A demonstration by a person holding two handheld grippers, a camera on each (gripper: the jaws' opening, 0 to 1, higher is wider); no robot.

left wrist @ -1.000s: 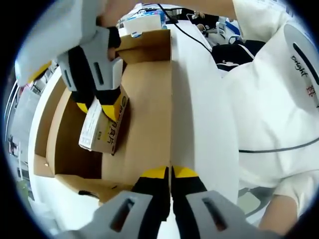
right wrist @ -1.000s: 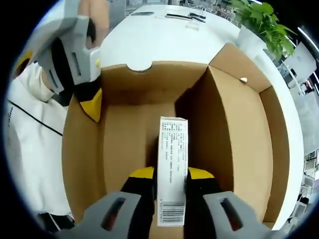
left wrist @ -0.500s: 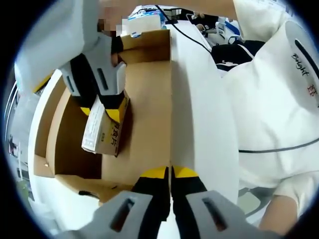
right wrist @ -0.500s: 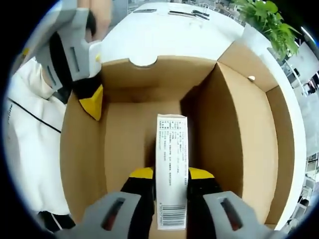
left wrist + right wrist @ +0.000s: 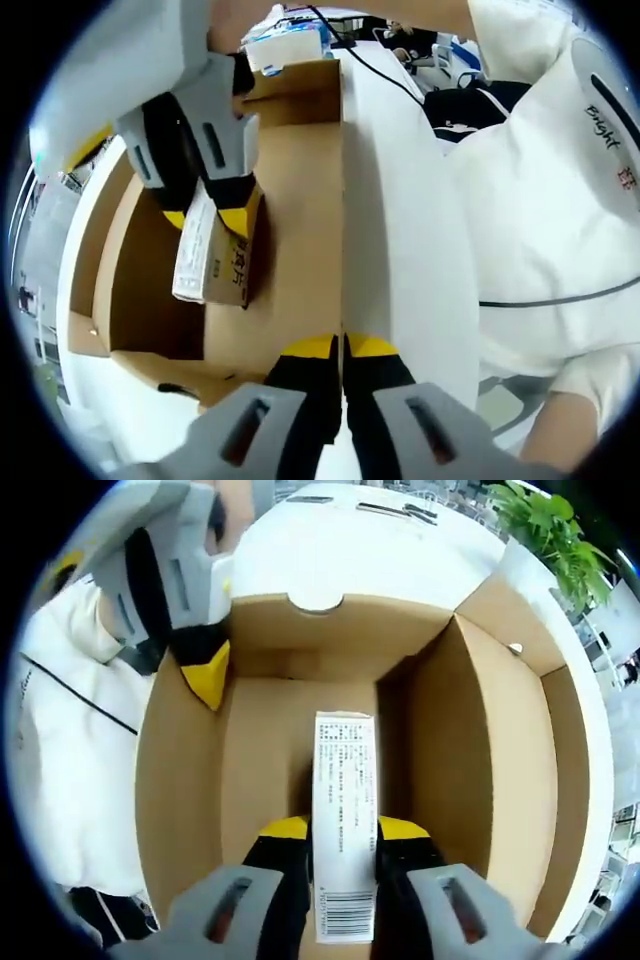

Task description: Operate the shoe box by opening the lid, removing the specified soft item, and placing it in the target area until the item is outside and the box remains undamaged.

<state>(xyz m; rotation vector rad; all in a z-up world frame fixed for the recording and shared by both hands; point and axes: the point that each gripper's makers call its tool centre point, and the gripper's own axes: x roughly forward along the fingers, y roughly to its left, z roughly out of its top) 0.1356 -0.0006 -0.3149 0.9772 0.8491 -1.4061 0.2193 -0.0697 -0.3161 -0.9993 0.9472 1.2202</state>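
With my right gripper (image 5: 340, 830) clamped on the small white-and-yellow printed carton (image 5: 344, 845), I'd say I'm mid-way through the removal step: lid's open, item's grabbed, but it's not out yet. In the right gripper view the carton sits squeezed between the two yellow-tipped jaws, its barcode end toward the camera, and the rest of it sticks forward over the brown floor of the open cardboard shoe box (image 5: 500, 780). From the left gripper view I can see the same carton (image 5: 215, 255) hanging inside the box, close to the wall nearest me.

My left gripper (image 5: 343, 348) is pressed shut on the edge of that near box wall (image 5: 300, 220), steadying it.

Next move, as I read it: lift the carton straight up clear of the walls, then carry it over to the white counter (image 5: 330, 545) beyond the box. Gotta avoid snagging the cardboard flap (image 5: 560, 770) on the way.
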